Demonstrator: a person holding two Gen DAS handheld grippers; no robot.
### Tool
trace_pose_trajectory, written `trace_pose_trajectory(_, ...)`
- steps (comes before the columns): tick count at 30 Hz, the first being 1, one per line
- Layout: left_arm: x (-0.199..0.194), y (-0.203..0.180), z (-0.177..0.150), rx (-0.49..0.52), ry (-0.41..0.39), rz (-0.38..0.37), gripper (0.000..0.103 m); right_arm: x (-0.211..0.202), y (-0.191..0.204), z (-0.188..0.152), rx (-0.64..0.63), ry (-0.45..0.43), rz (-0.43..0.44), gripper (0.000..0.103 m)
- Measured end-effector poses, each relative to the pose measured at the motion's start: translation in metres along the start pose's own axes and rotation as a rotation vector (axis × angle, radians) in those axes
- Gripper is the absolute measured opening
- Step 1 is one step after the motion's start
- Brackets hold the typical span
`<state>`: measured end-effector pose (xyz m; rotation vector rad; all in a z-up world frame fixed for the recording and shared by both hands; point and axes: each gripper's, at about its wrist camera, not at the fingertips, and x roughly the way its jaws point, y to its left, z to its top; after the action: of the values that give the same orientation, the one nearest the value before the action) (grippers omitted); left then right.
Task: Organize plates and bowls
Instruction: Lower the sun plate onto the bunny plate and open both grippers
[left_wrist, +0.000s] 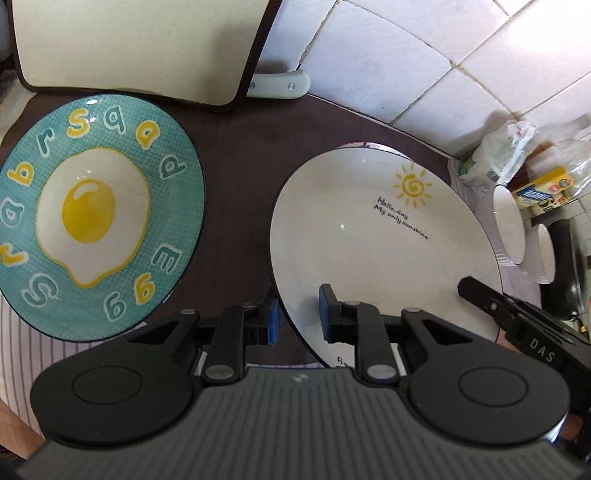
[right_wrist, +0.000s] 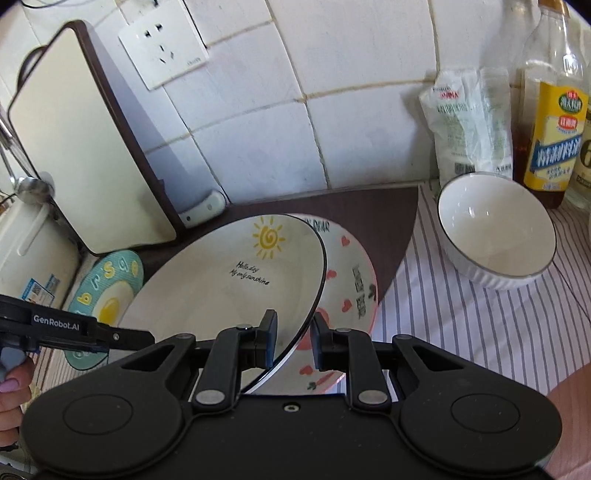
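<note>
A white plate with a yellow sun and black writing hangs tilted between both grippers. My left gripper is shut on its near left rim, and my right gripper is shut on its near right rim. The right gripper's finger shows over the plate's right edge in the left wrist view. Right under this plate lies a white plate with pink hearts on a dark mat. A teal plate with a fried-egg picture lies to the left.
A cutting board leans on the tiled wall behind the teal plate, a knife handle beside it. On the striped cloth at right stand a ribbed white bowl, a bag and bottles. A second bowl shows beyond.
</note>
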<state>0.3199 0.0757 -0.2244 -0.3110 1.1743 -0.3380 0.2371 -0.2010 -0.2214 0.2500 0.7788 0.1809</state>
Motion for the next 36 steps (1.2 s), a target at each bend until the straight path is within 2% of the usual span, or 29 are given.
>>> trace_pose_trajectory(5, 0.007, -0.005, 0.006, -0.002, 0.016, 0.035, 0.019, 0.005, 0.006, -0.003, -0.003, 0.029, -0.067, 0.024)
trace_pose_trajectory(8, 0.008, -0.012, 0.010, 0.026, 0.009, 0.064, 0.019, 0.008, 0.002, -0.001, 0.030, 0.036, -0.065, 0.024)
trace_pose_trajectory(14, 0.014, -0.026, 0.016, 0.070, 0.014, 0.071, 0.019, 0.014, -0.006, 0.001, 0.058, 0.058, -0.097, 0.024)
trace_pose_trajectory(20, 0.021, -0.013, 0.015, 0.002, 0.018, 0.011, 0.017, 0.014, 0.005, 0.004, -0.006, 0.065, -0.167, 0.025)
trace_pose_trajectory(29, 0.027, -0.014, 0.003, -0.014, 0.011, 0.018, 0.016, 0.021, 0.017, 0.000, -0.106, 0.062, -0.283, 0.032)
trace_pose_trajectory(31, 0.026, -0.018, 0.000, -0.012, -0.002, 0.034, 0.013, 0.025, 0.015, 0.000, -0.089, 0.079, -0.305, 0.034)
trace_pose_trajectory(33, 0.024, -0.021, -0.003, -0.022, -0.028, 0.058, 0.013, 0.029, 0.011, 0.000, -0.038, 0.133, -0.317, 0.034)
trace_pose_trajectory(36, 0.023, -0.020, -0.006, -0.035, -0.044, 0.057, 0.013, 0.030, 0.012, 0.000, -0.033, 0.123, -0.325, 0.034)
